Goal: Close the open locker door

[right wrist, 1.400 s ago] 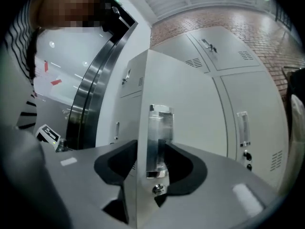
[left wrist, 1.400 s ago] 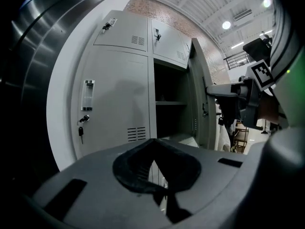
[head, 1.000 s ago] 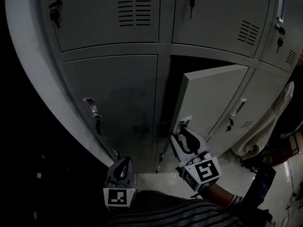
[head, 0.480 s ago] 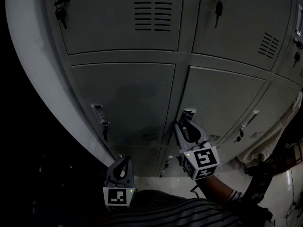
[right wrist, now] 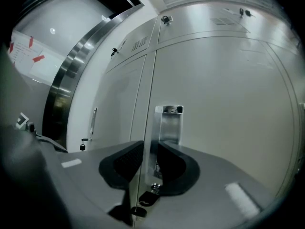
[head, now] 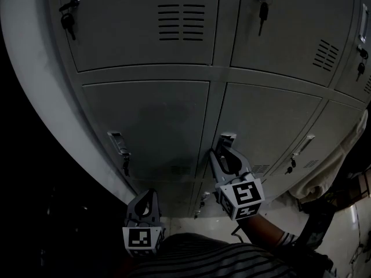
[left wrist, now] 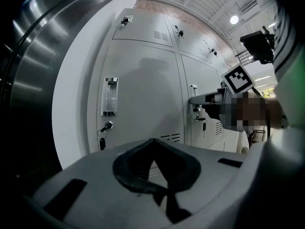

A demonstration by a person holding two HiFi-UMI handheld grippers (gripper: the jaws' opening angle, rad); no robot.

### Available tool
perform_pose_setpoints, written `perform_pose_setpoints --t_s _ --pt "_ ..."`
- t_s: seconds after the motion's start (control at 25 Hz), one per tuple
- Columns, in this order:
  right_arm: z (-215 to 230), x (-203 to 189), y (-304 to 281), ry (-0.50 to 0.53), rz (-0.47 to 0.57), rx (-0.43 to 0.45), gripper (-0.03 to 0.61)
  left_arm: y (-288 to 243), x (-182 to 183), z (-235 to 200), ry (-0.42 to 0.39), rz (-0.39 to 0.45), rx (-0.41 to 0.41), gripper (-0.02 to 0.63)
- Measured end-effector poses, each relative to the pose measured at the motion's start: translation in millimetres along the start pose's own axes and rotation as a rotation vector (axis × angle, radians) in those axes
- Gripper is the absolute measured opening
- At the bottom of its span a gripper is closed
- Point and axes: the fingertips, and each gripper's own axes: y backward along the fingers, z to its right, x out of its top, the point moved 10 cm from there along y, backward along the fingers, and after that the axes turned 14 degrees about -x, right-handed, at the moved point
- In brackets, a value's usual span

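One locker door point(head: 269, 126); flush, closed

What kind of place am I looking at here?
Likely a locker or changing area in an industrial-style building: a bank of grey metal lockers, keys hanging in their locks, and a high ceiling with round lights.
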Motion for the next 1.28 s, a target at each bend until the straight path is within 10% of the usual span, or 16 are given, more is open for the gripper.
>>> perform_pose_setpoints --t_s 0.52,1.28 --pt "11.5 -0.9 86.6 -0.056 -0.017 0.026 0.167 20.2 8.6 25.5 -0.049 0.055 0.001 0.005" --pt "58.7 -34.5 408.5 -0.074 -0.093 -0.001 0.106 202.0 -30.0 265.8 -0.018 0.051 -0.047 0.005"
